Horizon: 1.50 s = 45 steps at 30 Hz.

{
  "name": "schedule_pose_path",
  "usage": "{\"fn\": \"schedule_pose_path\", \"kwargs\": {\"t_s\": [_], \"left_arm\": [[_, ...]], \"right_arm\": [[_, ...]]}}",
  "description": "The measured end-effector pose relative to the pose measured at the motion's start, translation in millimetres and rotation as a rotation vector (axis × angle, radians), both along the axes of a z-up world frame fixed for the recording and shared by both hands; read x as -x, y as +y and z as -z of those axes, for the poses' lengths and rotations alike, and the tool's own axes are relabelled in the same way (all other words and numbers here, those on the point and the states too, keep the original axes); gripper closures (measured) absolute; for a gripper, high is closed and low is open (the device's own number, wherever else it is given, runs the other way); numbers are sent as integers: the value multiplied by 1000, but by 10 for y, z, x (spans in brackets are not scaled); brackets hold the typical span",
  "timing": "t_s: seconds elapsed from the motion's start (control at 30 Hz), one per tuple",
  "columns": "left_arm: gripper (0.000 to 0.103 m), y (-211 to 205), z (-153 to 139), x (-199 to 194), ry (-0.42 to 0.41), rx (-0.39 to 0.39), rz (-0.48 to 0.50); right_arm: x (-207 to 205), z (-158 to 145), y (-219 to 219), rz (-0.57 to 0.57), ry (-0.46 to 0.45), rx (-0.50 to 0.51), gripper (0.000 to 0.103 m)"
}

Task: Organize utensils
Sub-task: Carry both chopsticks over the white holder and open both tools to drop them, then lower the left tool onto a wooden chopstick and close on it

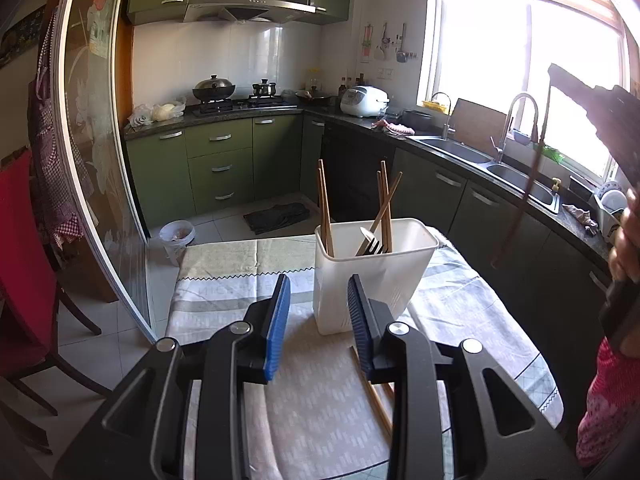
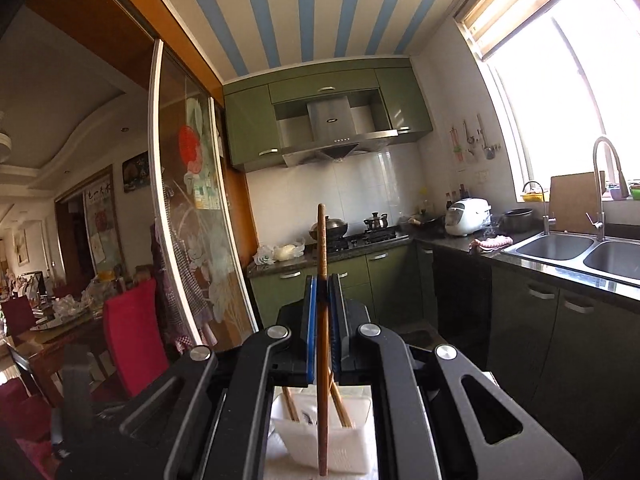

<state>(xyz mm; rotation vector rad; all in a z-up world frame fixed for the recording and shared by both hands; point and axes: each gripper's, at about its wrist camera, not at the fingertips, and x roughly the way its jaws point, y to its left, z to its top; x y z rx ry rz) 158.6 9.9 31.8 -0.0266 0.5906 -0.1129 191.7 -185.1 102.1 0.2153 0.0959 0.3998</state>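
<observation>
Green cabinets and a dark counter ran around the kitchen beyond my tongs, with a bright window (image 1: 520,60) over the double sink (image 1: 492,168) off to the right of the left gripper (image 1: 319,308). Directly ahead of that gripper stood the white utensil holder (image 1: 372,276) on a small table covered with a pale patterned cloth (image 1: 320,392). I saw its blue pads spread apart with nothing between them, the holder's near wall showing through the gap. Several wooden chopsticks (image 1: 324,208) leaned upright inside the holder, along with a fork and what looked like a white-handled piece I could not make out clearly. More loose chopsticks (image 1: 380,400) lay flat on the cloth just under and behind the left gripper's right finger. A red chair (image 1: 24,264) sat off to its left, beside the sliding glass door. My right gripper (image 2: 322,284) was pressed together, pinching a single dark brown chopstick (image 2: 322,240) that stood upright between its pads, poking out above the tips and hanging down below them. Beneath that gripper, the holder showed again with the chopstick's lower end in front of it. From the left camera, the right gripper appeared high at the right edge, that same chopstick dangling from it.
</observation>
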Motion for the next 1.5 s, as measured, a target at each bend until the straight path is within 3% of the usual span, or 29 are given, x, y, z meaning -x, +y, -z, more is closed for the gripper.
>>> {"fn": "schedule_pose_path", "kwargs": {"t_s": [0.17, 0.3, 0.43, 0.73, 0.8, 0.83, 0.87, 1.07, 1.27, 1.4, 1.5], "left_arm": [[75, 87, 54, 92, 11, -12, -10], [74, 110, 135, 96, 37, -6, -4], [74, 89, 233, 67, 71, -4, 7], [75, -82, 504, -39, 165, 10, 33], [75, -160, 547, -59, 184, -2, 43], [75, -201, 572, -71, 197, -6, 48], [75, -238, 605, -86, 213, -7, 54], [75, -470, 929, -267, 369, 17, 70], [75, -657, 1418, -553, 554, 43, 52], [75, -720, 1610, -718, 599, 34, 13], [75, -785, 1653, -815, 587, 8, -23]], "right_arm": [[-757, 92, 262, 31, 81, 29, 96], [-1110, 306, 380, 51, 159, 63, 96], [-1096, 527, 356, 49, 183, 75, 96], [-991, 1078, 551, -7, 279, 204, 96], [-984, 1145, 583, -25, 298, 222, 87], [-954, 1161, 578, -23, 293, 226, 78], [-906, 1149, 556, -20, 281, 224, 77], [-329, 1044, 209, 6, 249, 177, 77], [397, 1395, -317, 38, 314, 162, 77], [742, 1677, -722, 62, 385, 121, 77], [904, 1786, -1048, 98, 415, 75, 77]]}}
